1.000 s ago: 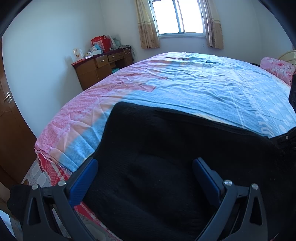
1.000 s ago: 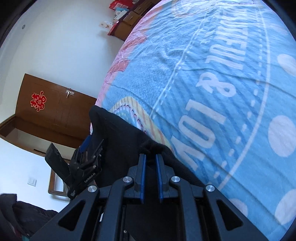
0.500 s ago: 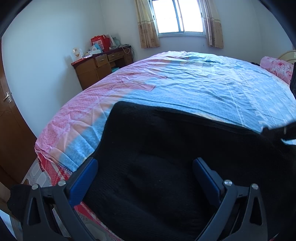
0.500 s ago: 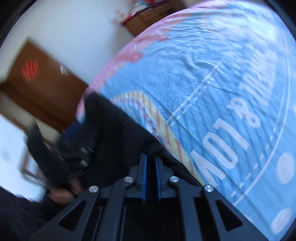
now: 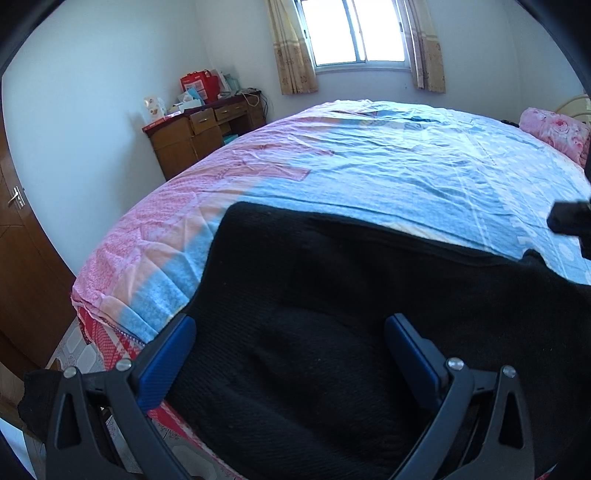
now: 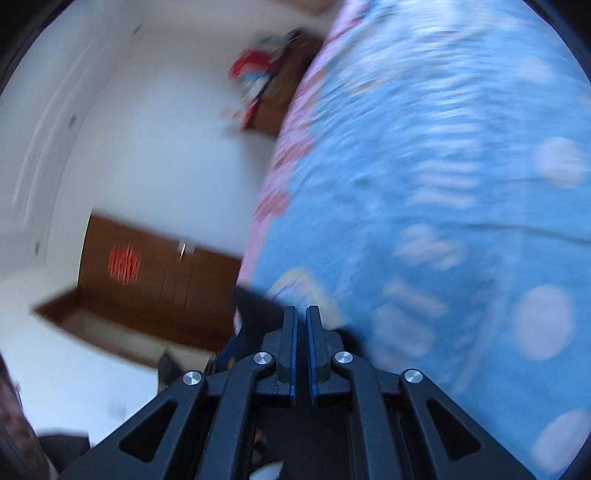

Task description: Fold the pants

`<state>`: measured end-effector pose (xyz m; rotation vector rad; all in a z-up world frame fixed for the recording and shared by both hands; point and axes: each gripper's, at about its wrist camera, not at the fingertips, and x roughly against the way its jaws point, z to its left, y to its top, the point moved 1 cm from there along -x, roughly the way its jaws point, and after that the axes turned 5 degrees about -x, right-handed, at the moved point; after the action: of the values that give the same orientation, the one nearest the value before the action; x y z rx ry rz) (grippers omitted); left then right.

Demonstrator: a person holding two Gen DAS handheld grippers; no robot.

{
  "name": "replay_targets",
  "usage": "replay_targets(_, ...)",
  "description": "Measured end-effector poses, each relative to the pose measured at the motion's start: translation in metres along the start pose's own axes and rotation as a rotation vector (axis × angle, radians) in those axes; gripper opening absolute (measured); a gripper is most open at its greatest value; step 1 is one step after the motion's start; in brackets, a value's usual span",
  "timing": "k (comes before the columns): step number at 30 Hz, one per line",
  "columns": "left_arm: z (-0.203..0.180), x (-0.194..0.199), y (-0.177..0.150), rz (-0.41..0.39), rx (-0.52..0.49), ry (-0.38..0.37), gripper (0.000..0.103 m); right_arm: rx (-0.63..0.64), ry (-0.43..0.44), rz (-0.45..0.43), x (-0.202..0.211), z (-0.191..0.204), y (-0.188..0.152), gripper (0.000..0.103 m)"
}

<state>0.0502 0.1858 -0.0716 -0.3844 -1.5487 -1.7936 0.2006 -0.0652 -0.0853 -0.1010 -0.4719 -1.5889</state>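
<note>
Black pants point(image 5: 332, 295) lie spread on the near part of the bed. My left gripper point(image 5: 291, 347) is open just above them, its blue fingers wide apart over the cloth. My right gripper point(image 6: 302, 325) is shut with nothing visible between its fingers; it is lifted above the bed in a blurred view, and a dark edge of the pants point(image 6: 255, 306) shows behind its tips. Part of the right gripper point(image 5: 570, 221) shows at the right edge of the left wrist view, above the pants' far corner.
The bed has a blue and pink sheet point(image 5: 388, 166). A wooden dresser point(image 5: 199, 136) with boxes stands by the far wall under the window point(image 5: 354, 33). A pink pillow point(image 5: 554, 129) lies far right. A brown door point(image 6: 155, 273) is at the left.
My right gripper has let go of the pants' corner and swung up and away, its view now blurred. The corner has dropped onto the bed. My left gripper has stayed still.
</note>
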Motion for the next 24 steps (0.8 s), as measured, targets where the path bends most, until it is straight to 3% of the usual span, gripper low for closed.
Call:
replay_targets(3, 0.002, 0.0, 0.001, 0.005, -0.003, -0.007, 0.103, 0.126, -0.109, 0.099, -0.036, 0.027, -0.018, 0.005)
replay_targets(5, 0.002, 0.0, 0.0, 0.003, -0.016, -0.014, 0.103, 0.123, -0.281, 0.152, -0.056, 0.012, -0.02, 0.0)
replay_targets(9, 0.002, 0.001, -0.001, -0.001, -0.021, -0.019, 0.103, -0.016, -0.181, 0.041, -0.036, -0.018, 0.0, 0.0)
replay_targets(12, 0.003, 0.001, 0.0, -0.006, -0.03, -0.021, 0.103, 0.074, -0.351, -0.107, -0.008, 0.003, -0.004, 0.006)
replay_targets(15, 0.005, 0.0, 0.003, 0.001, -0.042, -0.038, 0.103, 0.102, -0.256, -0.075, -0.004, 0.02, -0.022, 0.006)
replay_targets(17, 0.009, -0.002, 0.005, 0.014, -0.033, -0.048, 0.103, 0.137, -0.31, -0.051, -0.005, 0.023, -0.039, 0.006)
replay_targets(19, 0.012, -0.003, 0.007, 0.023, -0.022, -0.041, 0.103, 0.076, -0.384, -0.013, -0.013, 0.014, -0.058, 0.006)
replay_targets(20, 0.014, -0.003, 0.008, 0.029, -0.008, -0.038, 0.103, 0.032, -0.356, -0.006, -0.013, 0.005, -0.073, 0.006)
replay_targets(21, 0.015, -0.001, 0.01, 0.034, 0.004, -0.031, 0.103, 0.023, -0.328, -0.023, -0.009, -0.001, -0.08, 0.006)
replay_targets(24, 0.011, 0.015, 0.015, -0.013, 0.006, -0.017, 0.103, 0.069, -0.35, -0.103, 0.007, 0.013, -0.093, 0.006)
